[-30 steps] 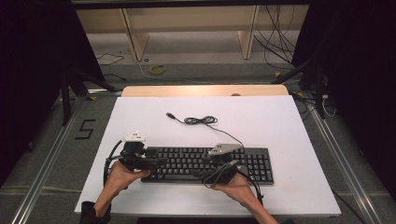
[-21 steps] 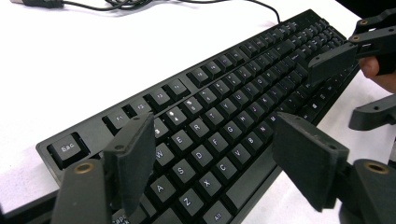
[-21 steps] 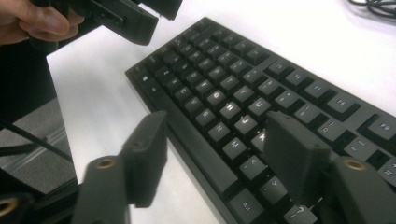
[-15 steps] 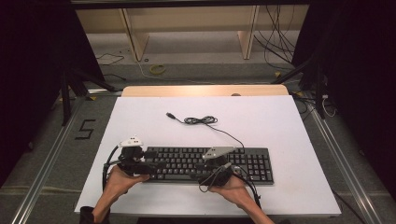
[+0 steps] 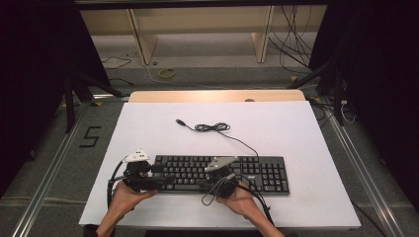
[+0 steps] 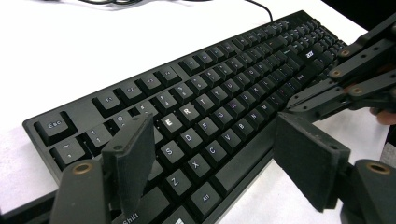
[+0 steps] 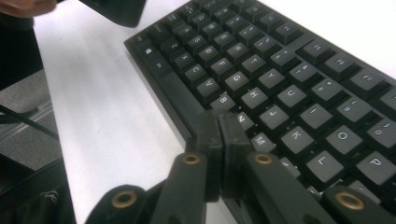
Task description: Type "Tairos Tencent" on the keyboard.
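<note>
The left gripper (image 5: 160, 179) now sits lower and nearer the person than a second ago, when it stood by the keyboard's (image 5: 257, 170) upper left corner; it has slid down along the keyboard's left end and now lies over the lower left keys, its jaws spread wide above the letter rows in the left gripper view. The right gripper (image 5: 203, 183) has also drawn toward the near edge and a little leftward, so its closed jaws rest at the front edge by the space bar (image 7: 180, 100). Both hands (image 5: 126, 197) sit closer to the table's near edge.
</note>
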`<state>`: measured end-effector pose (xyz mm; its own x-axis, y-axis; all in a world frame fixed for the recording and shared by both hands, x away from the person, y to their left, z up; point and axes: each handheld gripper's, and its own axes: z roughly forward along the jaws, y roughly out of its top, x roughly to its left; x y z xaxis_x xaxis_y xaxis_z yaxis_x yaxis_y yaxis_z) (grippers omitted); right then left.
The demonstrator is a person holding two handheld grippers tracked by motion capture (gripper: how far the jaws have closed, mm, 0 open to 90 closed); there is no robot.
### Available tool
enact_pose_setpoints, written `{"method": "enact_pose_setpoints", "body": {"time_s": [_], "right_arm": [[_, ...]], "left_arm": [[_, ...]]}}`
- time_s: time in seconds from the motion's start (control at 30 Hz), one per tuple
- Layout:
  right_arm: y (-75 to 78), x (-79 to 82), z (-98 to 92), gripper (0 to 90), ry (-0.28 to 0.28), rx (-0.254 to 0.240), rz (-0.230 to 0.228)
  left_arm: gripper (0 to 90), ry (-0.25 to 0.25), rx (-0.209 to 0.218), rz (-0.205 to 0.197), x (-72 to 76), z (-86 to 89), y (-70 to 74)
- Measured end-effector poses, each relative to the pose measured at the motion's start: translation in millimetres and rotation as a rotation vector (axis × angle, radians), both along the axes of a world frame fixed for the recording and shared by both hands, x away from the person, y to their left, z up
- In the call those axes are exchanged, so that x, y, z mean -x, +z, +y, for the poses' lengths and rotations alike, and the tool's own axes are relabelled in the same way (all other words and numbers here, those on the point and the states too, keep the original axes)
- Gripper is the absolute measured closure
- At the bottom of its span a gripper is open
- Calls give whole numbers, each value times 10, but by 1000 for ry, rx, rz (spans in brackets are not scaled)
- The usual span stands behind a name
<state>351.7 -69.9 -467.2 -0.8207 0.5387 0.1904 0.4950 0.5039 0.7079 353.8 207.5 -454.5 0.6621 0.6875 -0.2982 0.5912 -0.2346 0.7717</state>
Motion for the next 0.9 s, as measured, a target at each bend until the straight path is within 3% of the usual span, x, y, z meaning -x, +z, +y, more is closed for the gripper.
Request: {"method": "enact_pose_setpoints", "body": {"time_s": [0.6, 0.67, 0.9], "right_arm": [[-111, -65, 136, 900, 11, 66, -7], [-139, -64, 129, 900, 12, 47, 0], [-118, -66, 135, 900, 11, 53, 10]], "left_arm": [[292, 9, -4, 10, 12, 35, -29], [291, 10, -4, 11, 11, 36, -30], [292, 12, -4, 5, 7, 48, -20]]}}
